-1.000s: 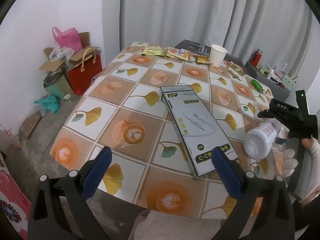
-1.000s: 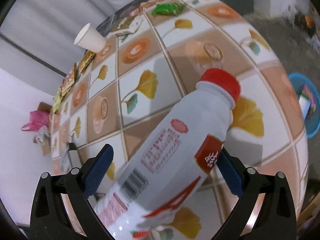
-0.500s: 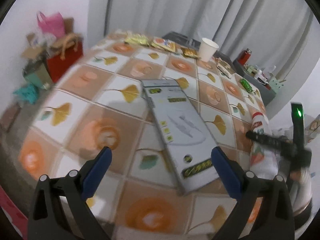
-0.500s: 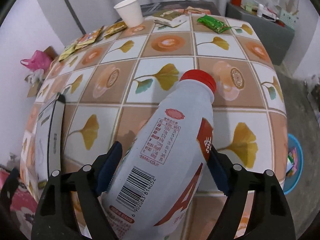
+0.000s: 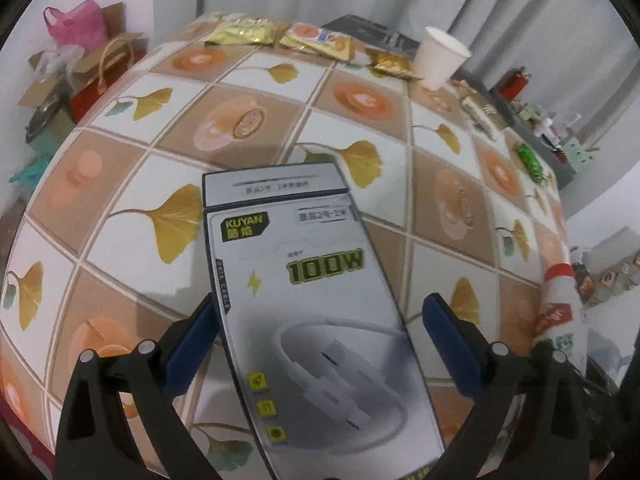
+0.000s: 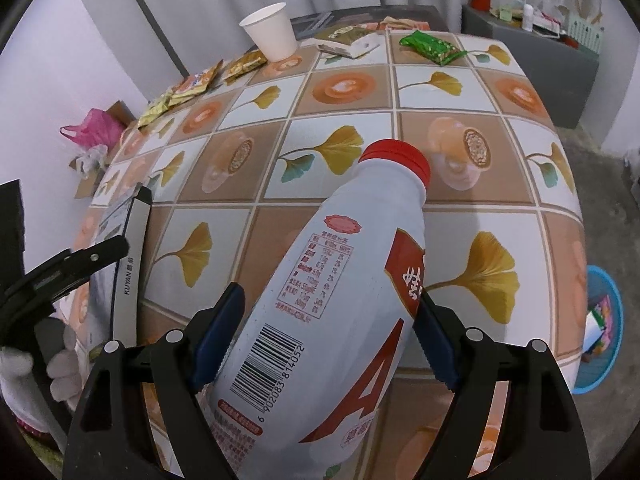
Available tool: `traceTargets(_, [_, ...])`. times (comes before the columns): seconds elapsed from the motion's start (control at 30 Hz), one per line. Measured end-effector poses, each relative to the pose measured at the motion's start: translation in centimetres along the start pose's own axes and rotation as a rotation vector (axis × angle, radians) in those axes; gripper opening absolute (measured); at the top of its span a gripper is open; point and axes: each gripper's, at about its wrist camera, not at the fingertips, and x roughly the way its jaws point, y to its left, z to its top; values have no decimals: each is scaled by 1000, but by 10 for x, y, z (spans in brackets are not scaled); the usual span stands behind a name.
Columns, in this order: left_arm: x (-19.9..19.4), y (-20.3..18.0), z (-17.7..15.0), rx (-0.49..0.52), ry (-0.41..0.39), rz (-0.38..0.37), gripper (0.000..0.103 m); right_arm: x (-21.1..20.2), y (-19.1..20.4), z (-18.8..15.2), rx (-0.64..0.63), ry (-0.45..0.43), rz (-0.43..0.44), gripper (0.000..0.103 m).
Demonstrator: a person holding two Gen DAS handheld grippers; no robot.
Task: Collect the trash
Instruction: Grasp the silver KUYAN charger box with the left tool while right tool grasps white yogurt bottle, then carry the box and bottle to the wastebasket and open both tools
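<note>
The tablecloth (image 6: 460, 100) is chequered in tan and white squares with yellow ginkgo leaves and orange coffee cups. The bottle (image 6: 340, 320) is white with a red cap and red lettering. The cable box (image 5: 320, 320) is grey with yellow-green print. At upper centre, a white paper cup (image 6: 270, 32).

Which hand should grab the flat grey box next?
Probably the left. The left gripper stands open astride the grey box, while the right gripper is already shut on the white bottle.
</note>
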Motion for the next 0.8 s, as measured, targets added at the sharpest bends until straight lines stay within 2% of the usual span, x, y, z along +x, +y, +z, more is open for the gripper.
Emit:
traceTargets(0.1, [3,-2,-2,36,-10,60,97,-1,-1,1,-5,1,1,77])
traceTargets(0.27, [3,-6,-10,109,-11,95,97,-3,-2,0,-5,9,-5,77])
traceTargets(0.33, [1,-8,-14,133,-9,89,97,-5,-1,-1,-13,13,-7,77])
traceTargets(0.4, [-1,-9,-18,145,-13,80,95,-6,0,-3,-17,17,-1,72])
traceTargets(0.5, [-6,-8,-24,146,-23,49,91,-8,-1,-5,-6,20,12,69])
traceTargets(0.63, [-13,-8,-30,139,-23,5,85,-12,-7,-7,31,24,37,68])
traceTargets(0.8, [-33,-11,-37,137,-48,-38,84,-28,-17,-12,85,2,83,68])
